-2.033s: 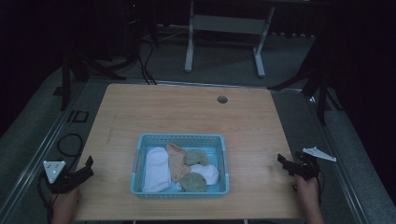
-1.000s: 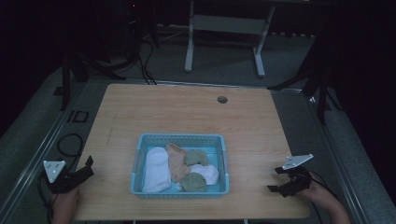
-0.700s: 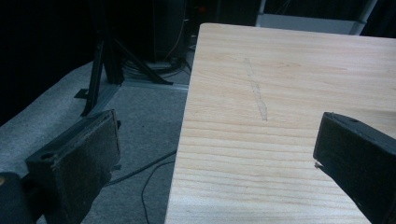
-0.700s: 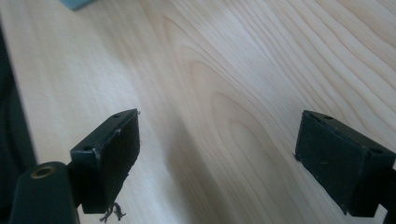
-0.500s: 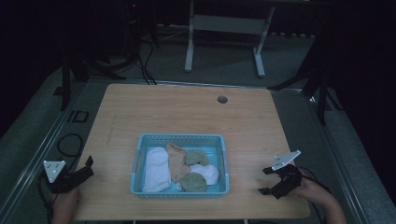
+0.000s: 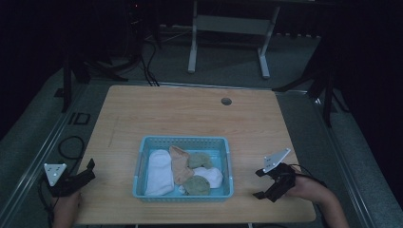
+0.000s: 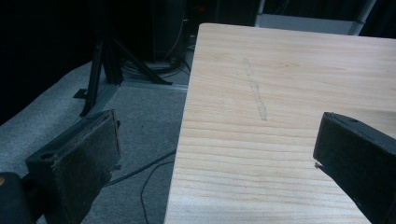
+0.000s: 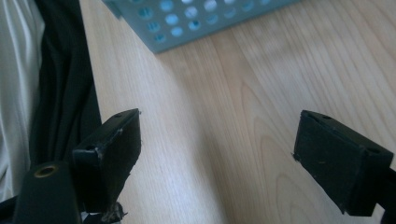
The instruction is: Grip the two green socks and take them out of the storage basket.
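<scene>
A light blue plastic basket (image 6: 142, 159) sits near the front middle of the wooden table (image 6: 190, 114). In it lie a white cloth (image 6: 158, 173), an orange one (image 6: 178, 164), two green ones (image 6: 197, 186) and another white one (image 6: 211, 175). My left gripper (image 6: 84, 172) hovers open at the table's front left corner, straddling the table's left edge (image 7: 184, 126). My right gripper (image 6: 260, 183) is open over the table to the right of the basket, its jaws turned toward the basket's corner (image 8: 187, 23). Nothing lies between either pair of jaws.
A round hole (image 6: 226, 101) sits near the table's far edge. Grey floor with cables (image 6: 71, 142) surrounds the table, and a metal stand (image 6: 228, 28) rises behind it. The far half of the table is bare wood.
My right gripper has moved left from the table's right edge toward the basket and turned to face it. The left gripper has stayed put.
</scene>
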Demonstrator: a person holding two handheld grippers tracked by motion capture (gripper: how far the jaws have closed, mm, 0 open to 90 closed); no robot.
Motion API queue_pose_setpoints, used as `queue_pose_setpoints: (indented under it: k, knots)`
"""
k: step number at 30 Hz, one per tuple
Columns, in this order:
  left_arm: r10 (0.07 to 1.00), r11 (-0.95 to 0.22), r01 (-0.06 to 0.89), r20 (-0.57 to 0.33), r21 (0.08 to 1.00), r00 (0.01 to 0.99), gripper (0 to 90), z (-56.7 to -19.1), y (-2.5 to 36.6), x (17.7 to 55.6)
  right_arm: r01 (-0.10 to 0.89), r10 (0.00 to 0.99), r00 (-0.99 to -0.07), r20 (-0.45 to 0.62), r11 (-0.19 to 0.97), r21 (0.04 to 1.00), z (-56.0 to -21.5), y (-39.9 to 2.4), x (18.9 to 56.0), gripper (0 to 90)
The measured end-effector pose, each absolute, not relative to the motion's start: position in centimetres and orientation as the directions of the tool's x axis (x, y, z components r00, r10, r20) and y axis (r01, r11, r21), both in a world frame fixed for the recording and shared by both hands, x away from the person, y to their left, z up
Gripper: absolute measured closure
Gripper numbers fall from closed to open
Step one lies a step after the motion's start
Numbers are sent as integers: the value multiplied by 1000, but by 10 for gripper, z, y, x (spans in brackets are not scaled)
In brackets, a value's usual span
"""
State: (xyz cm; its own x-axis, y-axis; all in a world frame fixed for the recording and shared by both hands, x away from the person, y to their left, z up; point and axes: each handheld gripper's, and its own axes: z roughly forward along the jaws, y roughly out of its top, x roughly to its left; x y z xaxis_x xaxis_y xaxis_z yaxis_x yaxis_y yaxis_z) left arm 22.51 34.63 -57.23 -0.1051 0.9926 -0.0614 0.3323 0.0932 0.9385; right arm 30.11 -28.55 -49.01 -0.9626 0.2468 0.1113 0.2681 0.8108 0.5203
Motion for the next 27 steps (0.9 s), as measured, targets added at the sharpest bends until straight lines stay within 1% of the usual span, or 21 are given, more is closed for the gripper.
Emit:
queue_pose_setpoints:
  k: [12, 14, 23, 27]
  knots:
    - [993, 94, 332, -63, 939, -104, 7, -572, 346, 225, 208, 193, -977, 85, 818, 536, -460, -257, 308, 142]
    - [993, 94, 334, -63, 938, -103, 7, -572, 346, 225, 213, 195, -977, 92, 817, 536, -457, -253, 308, 139]
    - [993, 94, 332, -64, 939, -101, 7, -572, 347, 225, 152, 142, -988, 61, 829, 539, -442, -229, 308, 159]
    - [993, 95, 332, -65, 939, -100, 7, -572, 347, 225, 134, 116, -991, 68, 835, 533, -440, -217, 310, 159]
